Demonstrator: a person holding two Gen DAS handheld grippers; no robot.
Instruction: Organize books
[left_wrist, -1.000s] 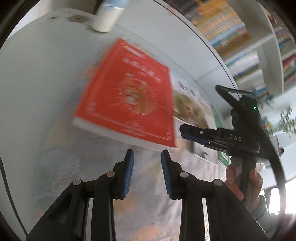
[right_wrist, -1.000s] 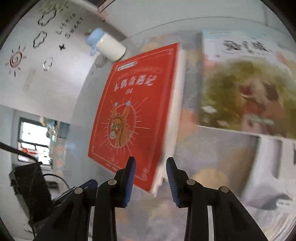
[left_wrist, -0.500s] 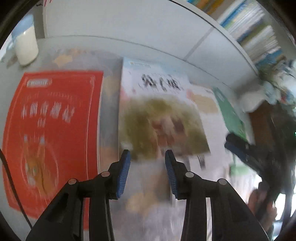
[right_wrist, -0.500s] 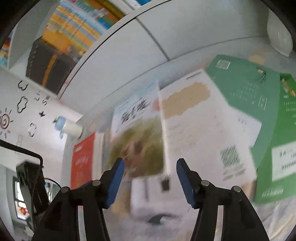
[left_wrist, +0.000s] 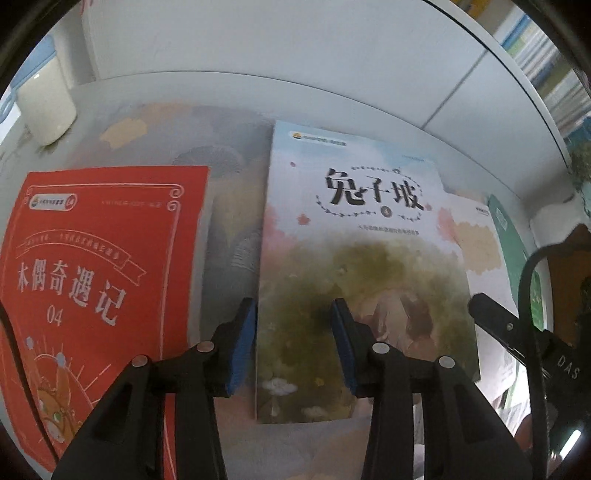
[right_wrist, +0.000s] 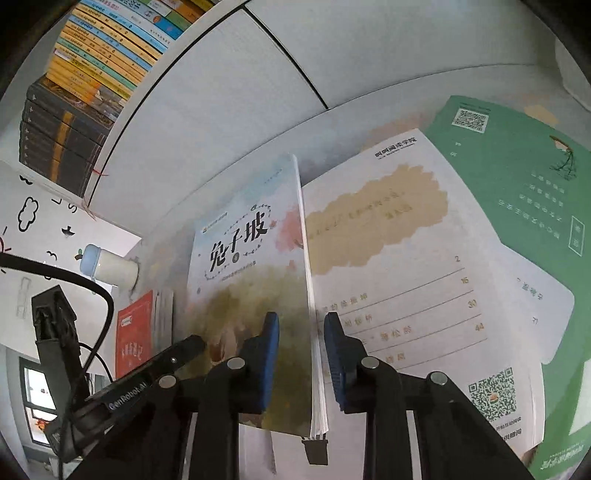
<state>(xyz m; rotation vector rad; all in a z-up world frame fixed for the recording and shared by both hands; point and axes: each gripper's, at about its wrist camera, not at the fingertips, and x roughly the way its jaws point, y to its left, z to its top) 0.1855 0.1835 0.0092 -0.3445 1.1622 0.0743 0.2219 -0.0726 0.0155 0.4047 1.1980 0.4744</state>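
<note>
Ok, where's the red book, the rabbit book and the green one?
red book (left_wrist: 96, 258), left wrist view, middle of its cover
rabbit book (left_wrist: 354, 236), left wrist view, cover under the title
green book (right_wrist: 517, 177), right wrist view, back cover

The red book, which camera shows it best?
The left wrist view: the red book fills the left side, its title and "04" readable, though the frame edge crops it. The right wrist view shows only a small red sliver beyond the other gripper.

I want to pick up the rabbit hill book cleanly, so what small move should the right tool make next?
Probably ease the right tool forward and close: its open jaws already straddle the page edge of the rabbit hill book, which seems lifted off the white booklet.
</note>
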